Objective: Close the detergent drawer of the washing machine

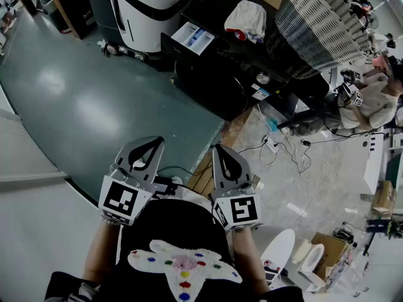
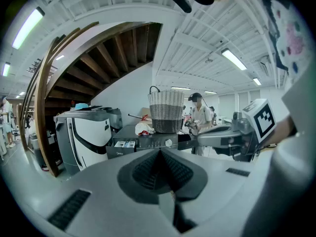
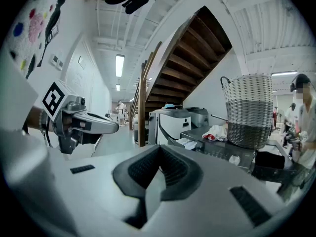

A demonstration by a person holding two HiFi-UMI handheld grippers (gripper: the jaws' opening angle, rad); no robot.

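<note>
Both hand-held grippers are sitting close to the body w/ jaws pressed together, holding nothing: left hand-held gripper [image 1: 146, 146], right hand-held gripper [image 1: 223, 152]. The detergent drawer [image 1: 194, 38] is sticking out at the left end of the washing machine [image 1: 220, 80] front, well apart from both, straight ahead across the floor [image 1: 94, 106]. Its long axis is running out from the front panel, so the push is probably going along that line, back in. Neither side is looking clearly nearer.
</note>
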